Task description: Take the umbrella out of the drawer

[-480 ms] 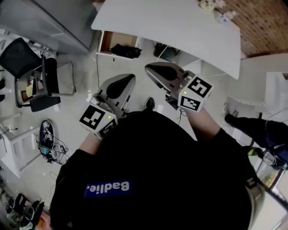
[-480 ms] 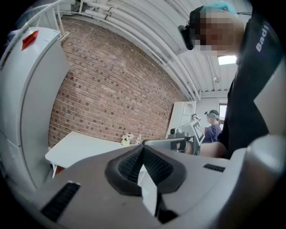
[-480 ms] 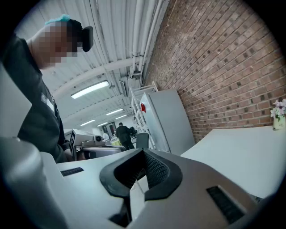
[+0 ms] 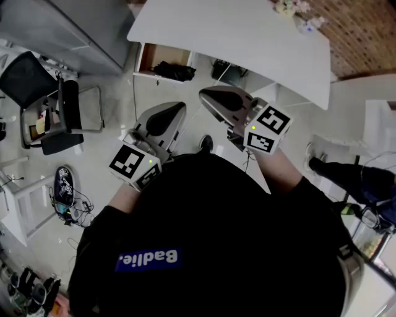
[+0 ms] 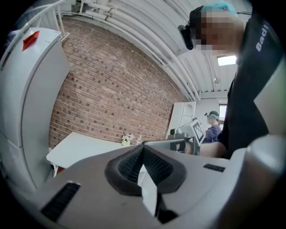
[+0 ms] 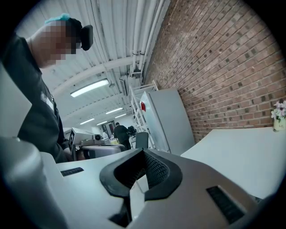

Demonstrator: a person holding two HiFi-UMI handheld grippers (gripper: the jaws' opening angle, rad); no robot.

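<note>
The left gripper [image 4: 176, 108] and the right gripper [image 4: 207, 95] are both held out level in front of the person's chest, close beside each other, each with its jaws pressed together and nothing between them. To my eye that is a carrying pose for the approach, not a reach. Neither is anywhere near the work yet. From the grippers, seen from above, the open drawer [image 4: 146, 57] lies at about eleven o'clock, pulled out from under the left end of the white desk [image 4: 235, 37]. The umbrella [image 4: 173, 70] is the dark bundle lying at the drawer's front edge, partly spilling over it, so it looks easy to pinch from above once the jaws are opened. Bare floor lies between the person and the drawer, and nothing seems to block the way. An office chair [image 4: 43, 86] stands well apart at nine o'clock, a tangle of cables [image 4: 68, 195] at eight, and another person [image 4: 352, 176] at four. A small pot of flowers [image 4: 288, 6] sits on the desk at one o'clock, clear of the drawer.
</note>
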